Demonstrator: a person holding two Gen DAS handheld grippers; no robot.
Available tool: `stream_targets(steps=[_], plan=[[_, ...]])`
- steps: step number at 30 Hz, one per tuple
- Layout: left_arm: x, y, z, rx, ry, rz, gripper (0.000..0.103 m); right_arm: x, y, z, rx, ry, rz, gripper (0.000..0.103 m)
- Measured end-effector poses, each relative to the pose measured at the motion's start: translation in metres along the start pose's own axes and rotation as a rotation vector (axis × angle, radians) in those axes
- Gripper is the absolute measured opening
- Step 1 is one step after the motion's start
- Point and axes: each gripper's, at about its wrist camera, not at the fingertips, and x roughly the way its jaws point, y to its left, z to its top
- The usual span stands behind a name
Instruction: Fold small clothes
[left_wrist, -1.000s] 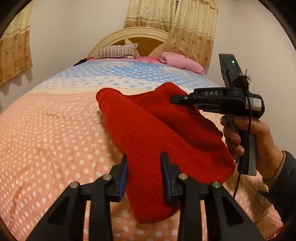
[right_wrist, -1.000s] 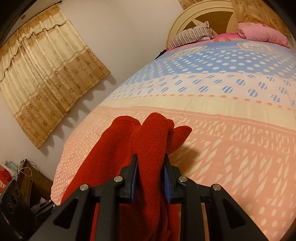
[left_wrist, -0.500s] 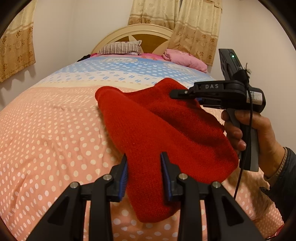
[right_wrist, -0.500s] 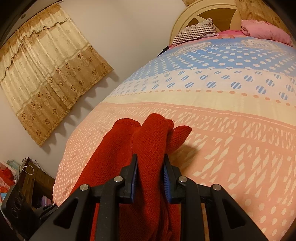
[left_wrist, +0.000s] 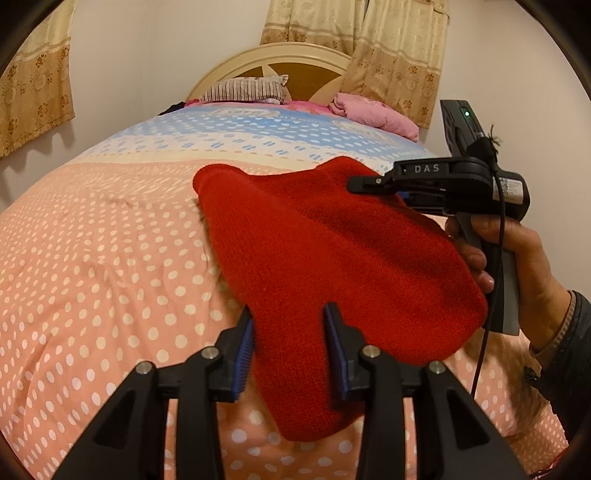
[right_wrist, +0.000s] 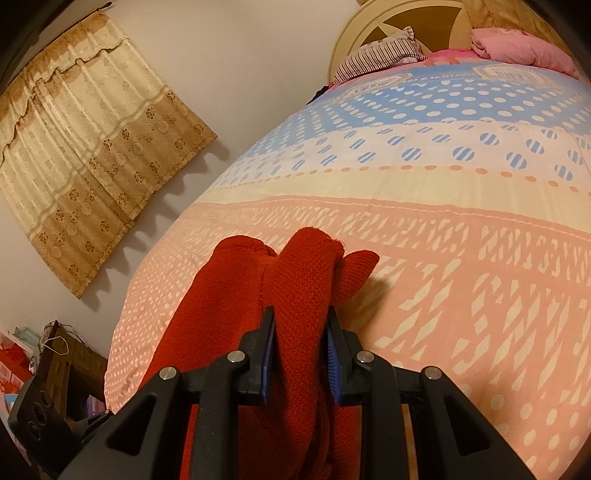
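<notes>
The red knit garment (left_wrist: 332, 258) hangs over the bed (left_wrist: 110, 258), soft and limp. Your right tool (right_wrist: 300, 354) pinches 1 bunched edge; your left tool (left_wrist: 291, 347) is opening around another fold. Grip hems.

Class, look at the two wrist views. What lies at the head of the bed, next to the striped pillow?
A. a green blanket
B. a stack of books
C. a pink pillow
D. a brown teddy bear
C: a pink pillow lies beside the striped pillow against the headboard.
</notes>
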Motion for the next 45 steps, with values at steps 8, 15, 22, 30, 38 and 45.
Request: stream_targets(steps=[8, 15, 22, 30, 38, 45], plan=[[0.000, 0.001, -0.002, 0.021, -0.005, 0.050, 0.057, 0.007, -0.013, -0.005, 0.029, 0.013, -0.019, 0.024], [-0.003, 0.005, -0.004, 0.015, -0.010, 0.085, 0.078, 0.014, -0.026, -0.014, 0.064, 0.020, -0.017, 0.025], [-0.014, 0.000, -0.002, 0.050, -0.024, 0.120, 0.078, 0.010, -0.027, -0.015, 0.074, 0.010, -0.012, 0.028], [-0.034, 0.013, 0.023, 0.045, -0.146, 0.184, 0.101, -0.029, -0.032, -0.017, 0.127, -0.105, -0.039, 0.037], [0.013, 0.031, 0.019, 0.010, -0.075, 0.248, 0.101, -0.063, 0.040, -0.049, -0.064, -0.101, 0.088, 0.052], [0.016, 0.036, 0.001, -0.042, -0.050, 0.237, 0.102, -0.036, 0.043, -0.089, -0.166, -0.026, -0.051, 0.052]])
